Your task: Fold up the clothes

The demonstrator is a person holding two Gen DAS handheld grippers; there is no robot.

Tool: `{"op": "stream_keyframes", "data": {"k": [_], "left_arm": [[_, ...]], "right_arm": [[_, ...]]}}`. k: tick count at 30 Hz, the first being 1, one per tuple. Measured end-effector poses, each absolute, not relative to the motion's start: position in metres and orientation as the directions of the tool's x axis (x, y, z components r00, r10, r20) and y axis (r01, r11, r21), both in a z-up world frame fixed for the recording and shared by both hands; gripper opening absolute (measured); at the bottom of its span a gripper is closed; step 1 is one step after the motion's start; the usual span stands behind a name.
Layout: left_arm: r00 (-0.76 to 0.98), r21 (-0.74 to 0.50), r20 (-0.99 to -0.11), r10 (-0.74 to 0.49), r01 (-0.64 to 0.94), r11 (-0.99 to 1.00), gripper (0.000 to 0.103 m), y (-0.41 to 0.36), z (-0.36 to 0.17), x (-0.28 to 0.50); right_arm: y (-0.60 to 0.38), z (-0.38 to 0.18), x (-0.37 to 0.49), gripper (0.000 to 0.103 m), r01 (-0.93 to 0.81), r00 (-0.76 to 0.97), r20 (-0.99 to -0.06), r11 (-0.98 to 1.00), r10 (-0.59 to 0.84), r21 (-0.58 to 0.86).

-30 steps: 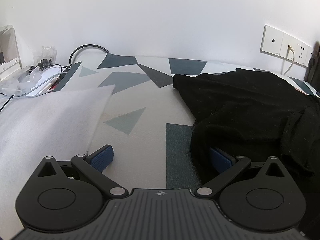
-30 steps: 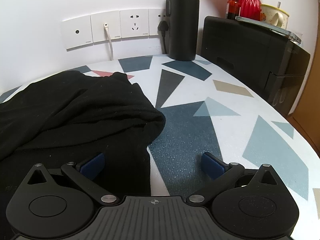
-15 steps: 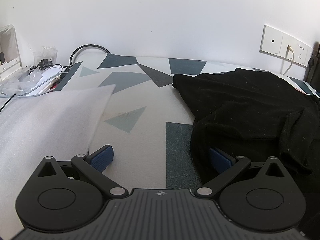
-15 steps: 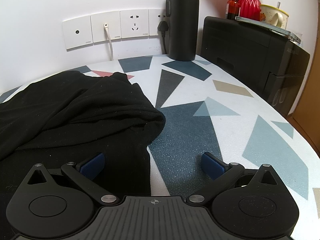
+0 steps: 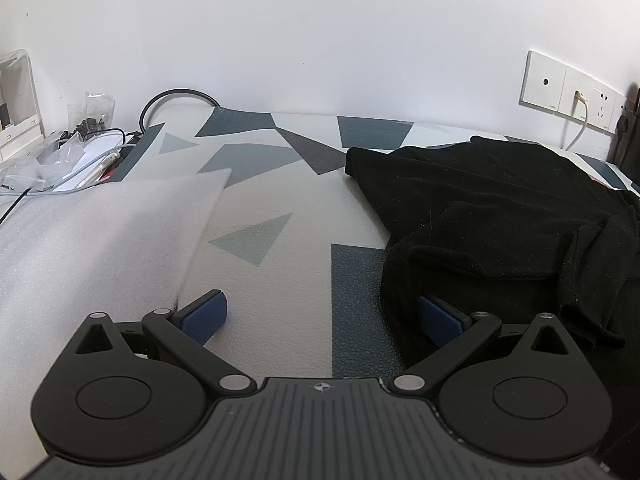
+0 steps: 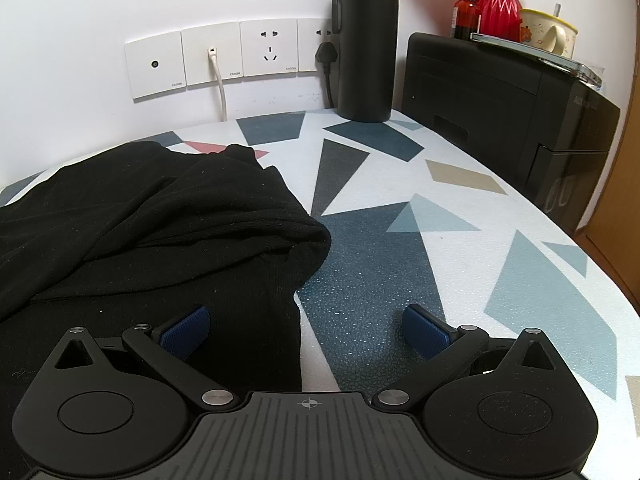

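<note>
Open bench (image 6: 400, 248) lies right of the black garment (image 6: 160, 220); a flask (image 6: 366, 40) and printer (image 6: 500, 108) block the far edge.

- Left hand-held gripper (image 5: 322, 316): jaws spread wide, both blue pads visible, nothing between them; it sits low and level, pointing forward.
- Its right pad (image 5: 440, 319) is at the edge of black cloth; whether it touches is unclear.
- Right hand-held gripper (image 6: 306, 334): jaws equally wide, low and level.
- Its left pad (image 6: 186, 332) is over black cloth, the other over bare surface.
</note>
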State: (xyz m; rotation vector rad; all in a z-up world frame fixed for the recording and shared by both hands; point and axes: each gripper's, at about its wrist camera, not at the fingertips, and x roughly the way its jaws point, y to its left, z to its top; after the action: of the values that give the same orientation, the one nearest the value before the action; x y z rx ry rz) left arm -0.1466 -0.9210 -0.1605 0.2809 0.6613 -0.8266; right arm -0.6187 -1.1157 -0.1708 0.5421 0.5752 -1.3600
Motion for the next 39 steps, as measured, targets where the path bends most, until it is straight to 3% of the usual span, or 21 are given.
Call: {"op": "stream_keyframes", "data": {"k": [6,9,12,14,16,20,33,36,39], "left_arm": [[0.48,-0.009,-0.654,-0.584,0.768,0.64,0.103,-0.923,-0.159,-0.144],[0.421,-0.005,-0.706,-0.569,0.801,0.598,0.102,-0.929,-0.151,-0.137],[0.351,-0.018,-0.682,-0.642,0.869,0.494,0.091,-0.929,-0.122,-0.142],[0.266,-0.036,-0.647,-0.715,0.925,0.378,0.088,-0.929,-0.101,-0.152],[0.174,-0.048,-0.609,-0.774,0.966,0.254,0.076,-0.928,-0.079,-0.162],[0.066,0.063,-0.658,-0.75,0.997,0.033,0.059,-0.948,-0.08,-0.199],[0.097,0.347,-0.742,-0.663,0.902,-0.257,0.057,-0.977,-0.128,-0.264],[0.102,0.386,-0.733,-0.673,0.876,-0.288,0.042,-0.98,-0.132,-0.27],[0.109,0.429,-0.72,-0.686,0.847,-0.315,0.035,-0.987,-0.136,-0.279]], "right_arm": [[-1.116,-0.171,-0.618,0.102,0.991,0.119,-0.665,0.133,-0.737,0.03],[-1.116,-0.171,-0.619,0.102,0.991,0.12,-0.665,0.134,-0.737,0.03],[-1.115,-0.171,-0.619,0.102,0.99,0.121,-0.665,0.135,-0.737,0.03],[-1.115,-0.171,-0.619,0.102,0.99,0.121,-0.664,0.135,-0.738,0.03],[-1.115,-0.171,-0.619,0.102,0.99,0.121,-0.664,0.135,-0.738,0.03],[-1.115,-0.171,-0.619,0.102,0.99,0.121,-0.664,0.136,-0.738,0.029],[-1.115,-0.171,-0.619,0.102,0.99,0.122,-0.663,0.136,-0.738,0.03],[-1.115,-0.171,-0.619,0.102,0.99,0.123,-0.664,0.137,-0.738,0.031],[-1.115,-0.171,-0.619,0.102,0.99,0.124,-0.664,0.139,-0.738,0.031]]}}
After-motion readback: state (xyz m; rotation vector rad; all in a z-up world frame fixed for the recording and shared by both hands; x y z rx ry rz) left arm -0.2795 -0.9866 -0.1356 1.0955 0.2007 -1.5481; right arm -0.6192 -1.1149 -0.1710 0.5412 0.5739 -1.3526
